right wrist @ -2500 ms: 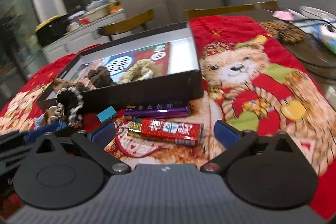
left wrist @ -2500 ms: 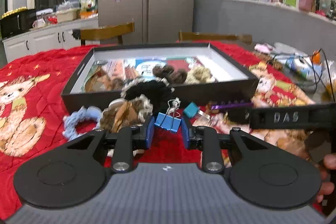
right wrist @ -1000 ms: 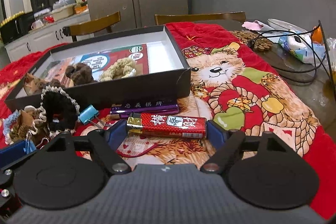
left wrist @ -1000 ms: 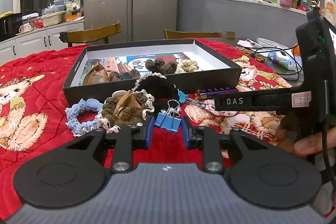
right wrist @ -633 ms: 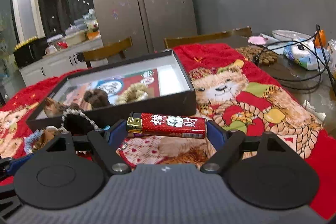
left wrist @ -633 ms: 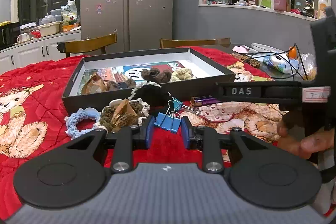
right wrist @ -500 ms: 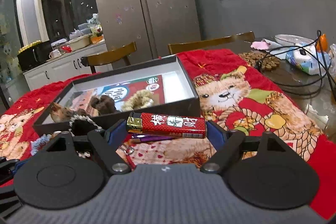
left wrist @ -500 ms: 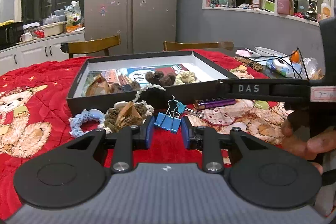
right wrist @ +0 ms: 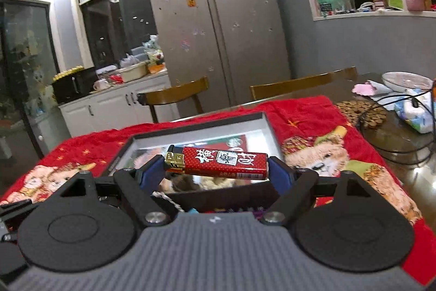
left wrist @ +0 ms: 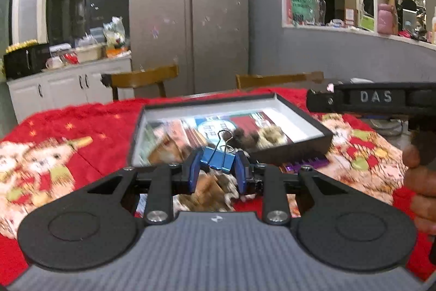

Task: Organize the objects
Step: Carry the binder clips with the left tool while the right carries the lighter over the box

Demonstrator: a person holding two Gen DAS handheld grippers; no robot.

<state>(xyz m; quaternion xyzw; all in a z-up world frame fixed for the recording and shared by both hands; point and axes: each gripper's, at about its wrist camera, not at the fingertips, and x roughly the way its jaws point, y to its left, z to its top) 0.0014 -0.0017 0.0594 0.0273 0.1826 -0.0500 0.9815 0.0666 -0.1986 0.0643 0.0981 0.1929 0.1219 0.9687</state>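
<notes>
My left gripper (left wrist: 218, 168) is shut on a blue binder clip (left wrist: 218, 161), held off the red cloth in front of the black box (left wrist: 297, 152). Its wire handles stick up toward the box. My right gripper (right wrist: 216, 171) is shut on a red lighter (right wrist: 218, 162) with a gold end, held crosswise and raised over the near wall of the same black box (right wrist: 218, 198). Brown and cream fuzzy hair ties (left wrist: 259, 137) and printed cards lie inside the box. The right gripper's body and a hand (left wrist: 419, 182) show at the right of the left wrist view.
A purple lighter (left wrist: 305, 164) lies on the red bear-print cloth (left wrist: 81, 132) by the box's near wall, with brown scrunchies (left wrist: 212, 192) below my left fingers. Two wooden chairs (right wrist: 177, 97) stand behind the table. Cables, a woven coaster (right wrist: 362, 112) and a bowl sit at the right.
Both grippers rose off the cloth with their loads: the binder clip and the red lighter now hang above the table, in front of the box opening. Both views tipped upward.
</notes>
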